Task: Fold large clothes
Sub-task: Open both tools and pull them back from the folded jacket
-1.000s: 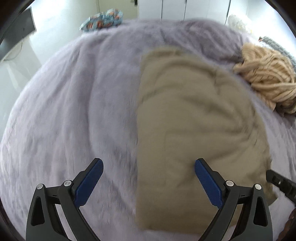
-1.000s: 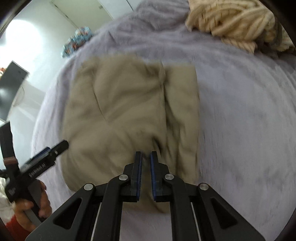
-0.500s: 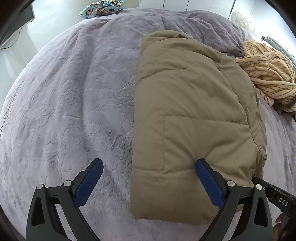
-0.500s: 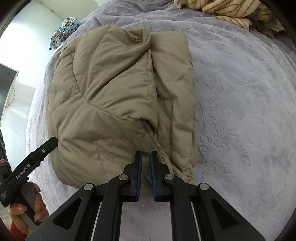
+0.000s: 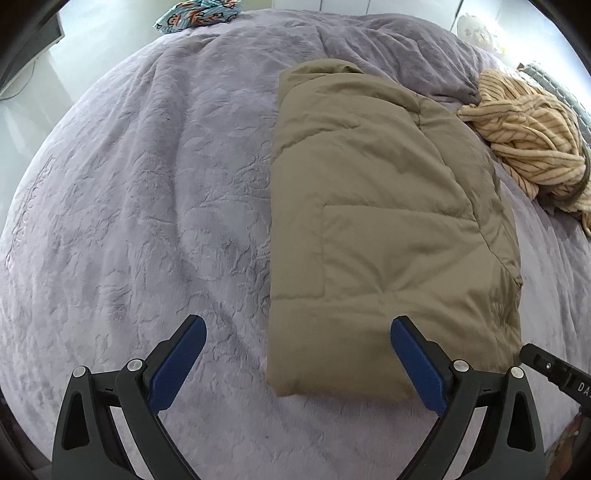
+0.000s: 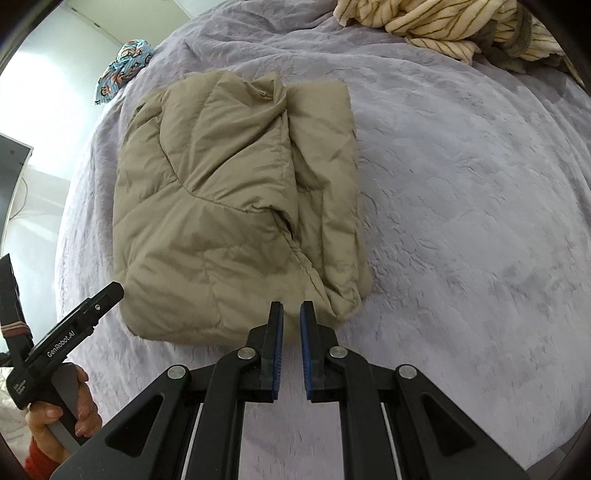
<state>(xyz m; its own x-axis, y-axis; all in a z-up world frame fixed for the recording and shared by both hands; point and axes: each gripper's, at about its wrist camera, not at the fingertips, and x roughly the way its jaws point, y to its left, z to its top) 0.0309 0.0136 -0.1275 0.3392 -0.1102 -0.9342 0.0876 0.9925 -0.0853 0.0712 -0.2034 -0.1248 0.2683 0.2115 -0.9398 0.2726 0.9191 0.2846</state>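
A tan padded jacket [image 5: 384,221] lies folded into a rectangle on the purple bedspread [image 5: 147,184]. It also shows in the right wrist view [image 6: 229,206], with its layered edge toward the right. My left gripper [image 5: 295,332] is open and empty, above the jacket's near left corner. My right gripper [image 6: 291,314] has its jaws nearly together with nothing between them, just short of the jacket's near edge. The left gripper's body shows at the left of the right wrist view [image 6: 70,339].
A cream striped garment [image 5: 532,136] lies bunched at the far right of the bed, also in the right wrist view [image 6: 454,26]. A blue patterned cloth [image 5: 195,13] lies at the far edge. A dark screen [image 6: 11,166] stands beside the bed.
Both grippers have drawn back from the jacket toward the near side of the bed. The jacket now lies still and folded. The right gripper's jaws stay close together.
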